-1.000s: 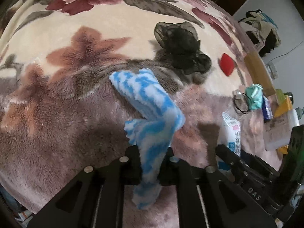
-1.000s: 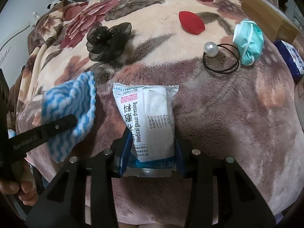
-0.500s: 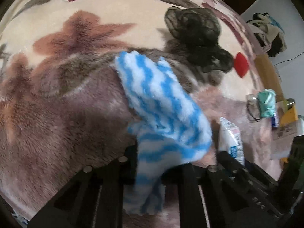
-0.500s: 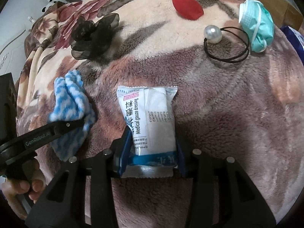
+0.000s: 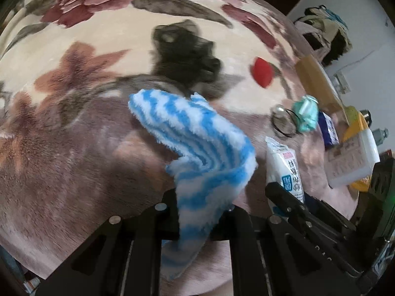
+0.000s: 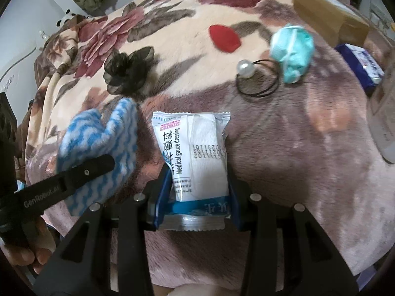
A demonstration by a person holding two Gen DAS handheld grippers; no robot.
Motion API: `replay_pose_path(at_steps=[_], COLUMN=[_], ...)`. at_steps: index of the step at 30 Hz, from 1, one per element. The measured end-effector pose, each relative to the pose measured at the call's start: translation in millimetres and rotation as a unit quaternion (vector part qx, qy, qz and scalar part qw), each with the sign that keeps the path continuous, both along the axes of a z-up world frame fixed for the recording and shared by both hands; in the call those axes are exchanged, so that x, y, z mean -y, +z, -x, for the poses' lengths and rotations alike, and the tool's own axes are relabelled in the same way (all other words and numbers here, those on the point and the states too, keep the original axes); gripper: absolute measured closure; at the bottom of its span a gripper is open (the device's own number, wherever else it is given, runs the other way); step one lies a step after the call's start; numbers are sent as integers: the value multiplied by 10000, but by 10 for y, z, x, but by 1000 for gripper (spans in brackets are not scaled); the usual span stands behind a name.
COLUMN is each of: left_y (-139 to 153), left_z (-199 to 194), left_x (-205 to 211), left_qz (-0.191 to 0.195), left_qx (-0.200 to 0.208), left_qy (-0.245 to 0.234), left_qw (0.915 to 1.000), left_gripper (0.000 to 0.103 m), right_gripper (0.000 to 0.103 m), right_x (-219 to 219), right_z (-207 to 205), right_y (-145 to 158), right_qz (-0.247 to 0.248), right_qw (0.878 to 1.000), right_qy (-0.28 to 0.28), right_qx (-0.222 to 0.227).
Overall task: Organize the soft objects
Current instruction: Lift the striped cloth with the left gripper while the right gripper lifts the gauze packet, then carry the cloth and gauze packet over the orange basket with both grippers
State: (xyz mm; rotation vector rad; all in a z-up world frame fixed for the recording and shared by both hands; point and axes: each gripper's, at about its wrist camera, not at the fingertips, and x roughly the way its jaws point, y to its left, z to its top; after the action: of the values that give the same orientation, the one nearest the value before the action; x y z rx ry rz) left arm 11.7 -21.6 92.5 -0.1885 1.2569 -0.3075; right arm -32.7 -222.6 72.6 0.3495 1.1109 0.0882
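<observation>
Clamping the blue-and-white striped cloth [image 5: 197, 148] between its two fingers, the left gripper [image 5: 201, 212] holds the fabric so that its upper part folds forward over the floral blanket [image 5: 74, 128] and its lower end hangs below the fingers. The right gripper [image 6: 197, 197] is closed on the lower end of the medical gauze dressing packet [image 6: 195, 153], which lies flat on the blanket with its printed face up. In the right wrist view the striped cloth [image 6: 98, 143] sits just beside the packet, to its left, with one left gripper finger [image 6: 74, 175] across it. Farther out, a black mesh flower [image 6: 126, 71] rests on the blanket beyond the cloth. A black hair tie with a pearl bead [image 6: 256, 79] lies beyond the packet to the right, touching a crumpled teal face mask [image 6: 292, 51]. A red petal-shaped piece [image 6: 223, 38] lies between the flower and the mask, farther back. At the far right edge are a blue box [image 6: 360, 66] and a cardboard box [image 6: 325, 17].
</observation>
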Motion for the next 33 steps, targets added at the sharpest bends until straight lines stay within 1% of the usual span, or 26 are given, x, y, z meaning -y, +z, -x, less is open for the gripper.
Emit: replay_pose_path(at_steps=[12, 21, 27, 33], left_y=[127, 230, 351, 563], left_z=[212, 291, 334, 363], left_x=[614, 898, 1053, 1238], left_qz=[9, -60, -105, -88], left_qx=[48, 115, 197, 365], left_qy=[-452, -638, -747, -856], left_qw=[9990, 9979, 9970, 9956], left_gripper=[92, 92, 92, 92], right_gripper=[61, 61, 61, 61], right_x=[425, 645, 790, 900], right_z=[254, 393, 460, 493], right_y=[154, 264, 419, 588], right_qz=[49, 75, 124, 136], right_qw=[9994, 9987, 9981, 9973], right_qy=[-342, -473, -533, -575], right_qx=[88, 159, 284, 441])
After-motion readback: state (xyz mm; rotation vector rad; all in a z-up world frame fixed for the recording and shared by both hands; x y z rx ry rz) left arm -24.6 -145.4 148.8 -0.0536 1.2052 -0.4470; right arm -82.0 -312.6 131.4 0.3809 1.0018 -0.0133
